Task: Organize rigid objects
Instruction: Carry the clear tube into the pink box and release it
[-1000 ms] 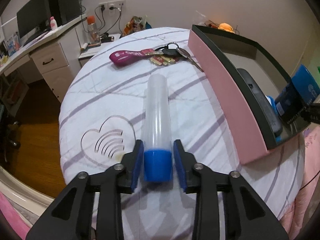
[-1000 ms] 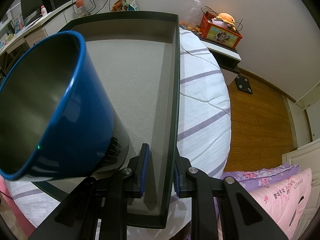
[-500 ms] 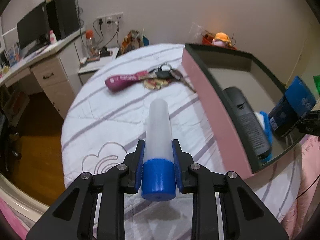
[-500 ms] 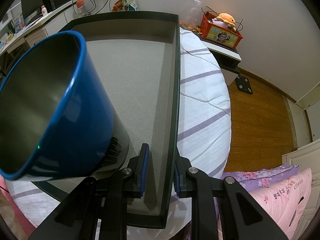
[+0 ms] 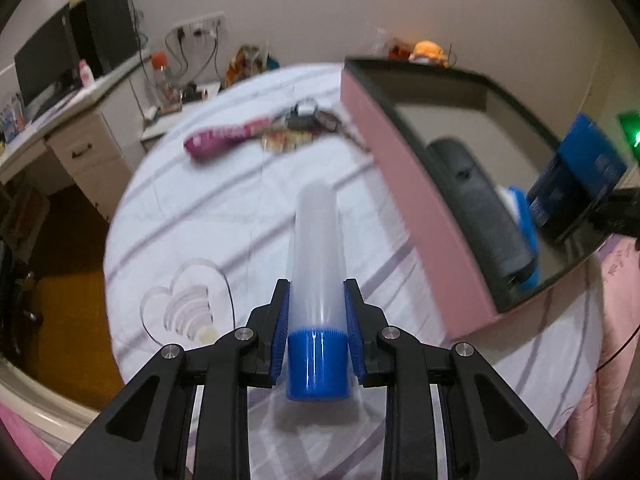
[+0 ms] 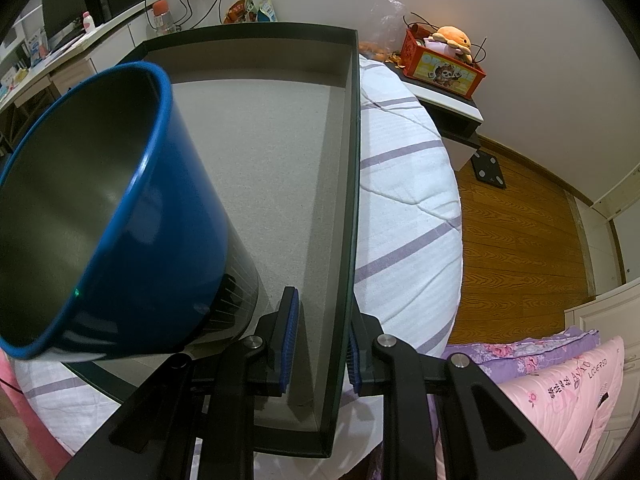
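Tube (image 5: 316,264) above striped bedspread (image 5: 248,208), desk (image 5: 60,120) beyond.

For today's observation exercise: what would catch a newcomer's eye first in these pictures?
Probably the translucent tube with a blue cap, gripped in the left claw above the striped bedsheet. Next, the big blue cup leaning inside the pink-sided box, whose right wall the right claw straddles.

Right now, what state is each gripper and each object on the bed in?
Left gripper: shut on tube.
Tube: blue-capped, gripped near cap, pointing away from camera.
Right gripper: straddling box wall; contact unclear.
Box: open-topped, on bed.
Blue cup: tilted, inside box.
Keys: lying on bed, untouched.
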